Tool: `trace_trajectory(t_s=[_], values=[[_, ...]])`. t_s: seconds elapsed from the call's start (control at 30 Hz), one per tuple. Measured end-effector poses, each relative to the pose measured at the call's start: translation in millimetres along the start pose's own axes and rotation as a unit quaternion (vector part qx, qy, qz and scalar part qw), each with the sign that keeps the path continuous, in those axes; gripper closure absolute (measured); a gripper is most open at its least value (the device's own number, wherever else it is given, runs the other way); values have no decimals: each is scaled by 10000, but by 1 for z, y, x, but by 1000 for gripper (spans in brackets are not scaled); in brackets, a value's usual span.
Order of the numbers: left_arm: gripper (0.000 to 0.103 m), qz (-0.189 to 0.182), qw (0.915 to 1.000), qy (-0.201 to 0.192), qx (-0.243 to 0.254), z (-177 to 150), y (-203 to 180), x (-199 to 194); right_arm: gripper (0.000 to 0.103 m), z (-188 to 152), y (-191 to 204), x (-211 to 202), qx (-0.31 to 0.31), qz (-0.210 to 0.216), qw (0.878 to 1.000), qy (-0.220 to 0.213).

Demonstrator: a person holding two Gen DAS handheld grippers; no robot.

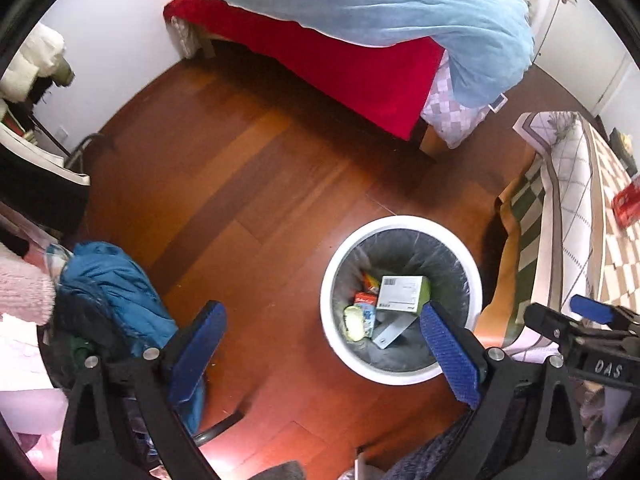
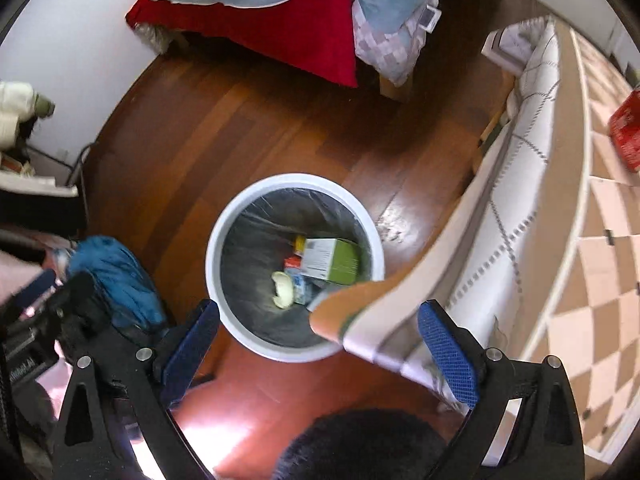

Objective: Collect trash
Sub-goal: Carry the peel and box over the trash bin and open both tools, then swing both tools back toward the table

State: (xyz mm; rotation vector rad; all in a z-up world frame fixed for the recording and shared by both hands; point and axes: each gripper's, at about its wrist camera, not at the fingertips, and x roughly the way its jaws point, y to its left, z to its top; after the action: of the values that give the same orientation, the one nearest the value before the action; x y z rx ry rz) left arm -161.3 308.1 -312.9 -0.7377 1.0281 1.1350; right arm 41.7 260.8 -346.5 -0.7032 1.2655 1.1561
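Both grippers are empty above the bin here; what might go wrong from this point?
The cloth edge hangs over the white bin's rim in the right wrist view, so a drop from the right gripper might land on cloth. The left gripper sits off-centre over the bin and might clip its rim. The red box on the covered surface may get overlooked.

Reddish-brown plank wood floor (image 1: pixel 248 184). White round trash bin (image 1: pixel 400 378) with dark liner stands on it, just beside a hanging patterned cloth (image 1: pixel 560 216). Bed (image 1: pixel 332 68) with red cover stands at the far wall; blue garment heap (image 1: pixel 116 284) at left.
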Motion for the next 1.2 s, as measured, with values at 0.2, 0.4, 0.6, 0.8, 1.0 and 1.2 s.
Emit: trace_trajectory(t_s=[0.2,0.4,0.6,0.8,1.0,1.2], values=[[4,20,9997,-81,216,-14,-10,-16,2,-27,7,-22,-220,-246,9994,-131],[4,7,9990,-323,313,-21,-19,-47,2,-47,12,-55,-235,-186,9988,-384],[4,-55,9971,-692,317,-31,-22,-92,2,-64,12,-106,-214,63,9965,-807],[4,-57,9946,-984,329,-39,-32,-135,2,-85,7,-156,-89,447,9912,-1243],[4,-100,9895,-1372,432,-38,-69,-165,2,-98,-34,-201,483,847,9811,-1669],[4,-492,9847,-1481,773,-31,-166,-159,2,-115,-136,-227,1456,431,9692,-1941]])
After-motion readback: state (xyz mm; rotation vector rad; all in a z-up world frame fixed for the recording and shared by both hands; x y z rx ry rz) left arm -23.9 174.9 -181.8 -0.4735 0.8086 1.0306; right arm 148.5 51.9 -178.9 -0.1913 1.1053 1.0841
